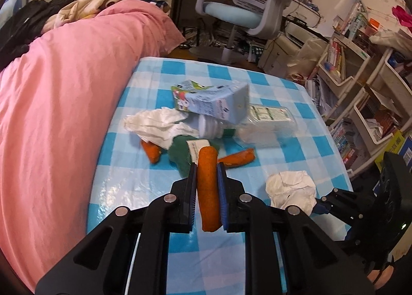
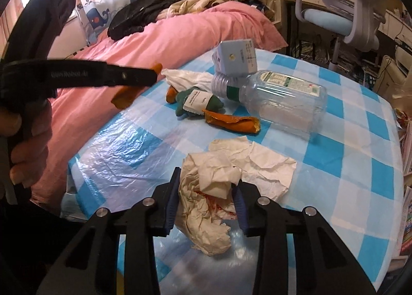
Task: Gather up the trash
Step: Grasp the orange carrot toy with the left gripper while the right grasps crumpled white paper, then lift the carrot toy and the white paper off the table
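Left gripper (image 1: 206,186) clamped on orange peel (image 1: 208,189); right gripper (image 2: 206,202) apparently pinching crumpled tissue (image 2: 206,204). Lift straight, clearing bottle (image 2: 273,104) at one o'clock.

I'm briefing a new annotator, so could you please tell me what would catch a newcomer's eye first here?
The left tongs grip an orange carrot-like piece over the blue-checked table. The right tongs close on a crumpled white tissue at the table's near edge. Behind lie a clear plastic bottle and a carton resting on it, beside a pink-covered bed.
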